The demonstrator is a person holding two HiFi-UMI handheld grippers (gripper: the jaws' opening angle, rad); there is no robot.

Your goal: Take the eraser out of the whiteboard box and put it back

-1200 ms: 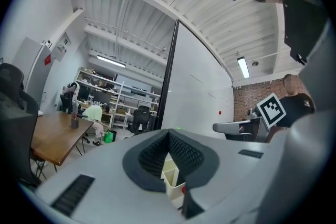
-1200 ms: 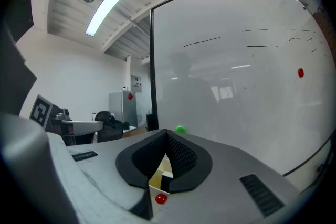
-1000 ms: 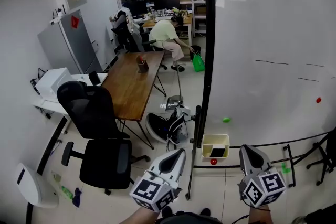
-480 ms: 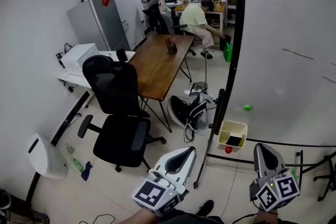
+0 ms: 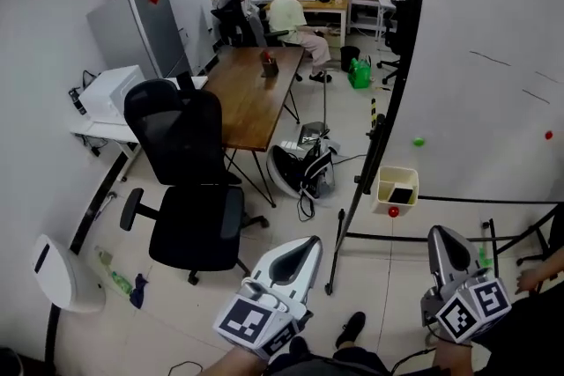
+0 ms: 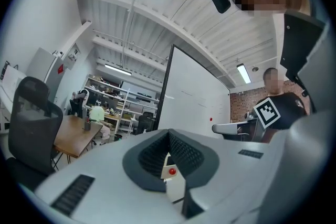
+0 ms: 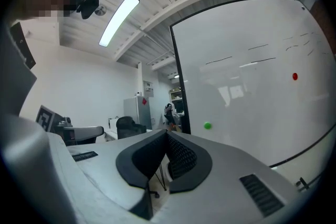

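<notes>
The cream whiteboard box (image 5: 397,186) hangs at the lower left corner of the whiteboard (image 5: 493,57), with the black eraser (image 5: 401,195) lying inside it. A red magnet (image 5: 393,211) sits just under the box. My left gripper (image 5: 304,247) and right gripper (image 5: 443,239) are low in the head view, both shut and empty, well short of the box. In the left gripper view the left gripper (image 6: 168,134) has its pads together, and the box (image 6: 175,184) with the red magnet shows past them. The right gripper (image 7: 167,137) points along the whiteboard (image 7: 252,92).
A black office chair (image 5: 189,180) and a wooden table (image 5: 251,92) stand to the left. A dark bag (image 5: 304,172) lies by the board's stand leg (image 5: 339,233). A person sits at the far desk (image 5: 291,18). A hand (image 5: 531,277) shows at the right edge.
The view has swung and both shut grippers have travelled across the floor with me. The box now sits farther ahead of them, up and to the right between the two.
</notes>
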